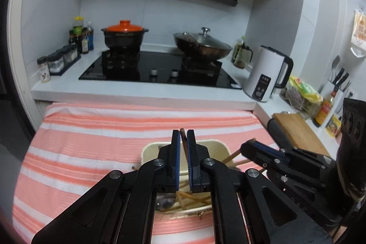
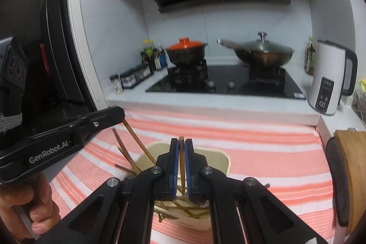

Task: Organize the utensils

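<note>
Fingers (image 1: 174,148) of both grippers tilt downward, each apparently pinching a chopstick (image 2: 181,159).

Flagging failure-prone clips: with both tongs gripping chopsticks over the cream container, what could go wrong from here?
1. Each chopstick is pinched at one narrow spot by the left tongs and right tongs, so it may pivot or slip.
2. Loose chopsticks cross and stick out of the cream container; a held stick could snag them or tip it.
3. The tongs work close together and could collide.
</note>
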Available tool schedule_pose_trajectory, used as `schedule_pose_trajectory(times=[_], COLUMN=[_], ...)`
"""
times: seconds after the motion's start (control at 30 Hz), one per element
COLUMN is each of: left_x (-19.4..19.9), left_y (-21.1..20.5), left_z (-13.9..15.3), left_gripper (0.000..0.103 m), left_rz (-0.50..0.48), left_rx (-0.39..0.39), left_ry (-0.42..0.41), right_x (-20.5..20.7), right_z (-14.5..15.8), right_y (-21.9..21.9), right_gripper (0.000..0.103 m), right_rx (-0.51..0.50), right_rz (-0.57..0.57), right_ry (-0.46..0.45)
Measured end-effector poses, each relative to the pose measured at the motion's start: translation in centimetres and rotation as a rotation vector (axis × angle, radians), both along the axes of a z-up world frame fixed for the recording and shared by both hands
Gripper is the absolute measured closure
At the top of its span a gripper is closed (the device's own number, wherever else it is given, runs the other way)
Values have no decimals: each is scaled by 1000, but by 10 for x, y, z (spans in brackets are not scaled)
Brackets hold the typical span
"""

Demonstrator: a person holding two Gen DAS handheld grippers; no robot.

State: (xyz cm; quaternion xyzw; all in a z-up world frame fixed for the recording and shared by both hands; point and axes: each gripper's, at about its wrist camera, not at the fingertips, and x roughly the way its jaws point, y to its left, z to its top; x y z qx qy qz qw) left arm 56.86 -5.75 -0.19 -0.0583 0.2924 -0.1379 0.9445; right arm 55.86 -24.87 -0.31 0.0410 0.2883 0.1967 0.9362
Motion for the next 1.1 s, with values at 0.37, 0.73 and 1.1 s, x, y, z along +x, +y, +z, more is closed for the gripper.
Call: schedule_pose_trajectory(times=[0.37,0.73,1.1], left_x=[-97,-246,-323], left_y=[32,20,17], left_z=[30,22,17], left_gripper=[1,0,0], left_rz=[73,155,250], left_rx=[82,150,250], left_ry=[-118,-99,-101], right_x=[-68,-215,-306], right_z=[45,56,38], right_y=[-27,-31,-14], right_gripper=[29,0,0], right_rx=[34,-24,-104], right_rz=[-26,-104,-122], right_ry=[-140,-175,-127])
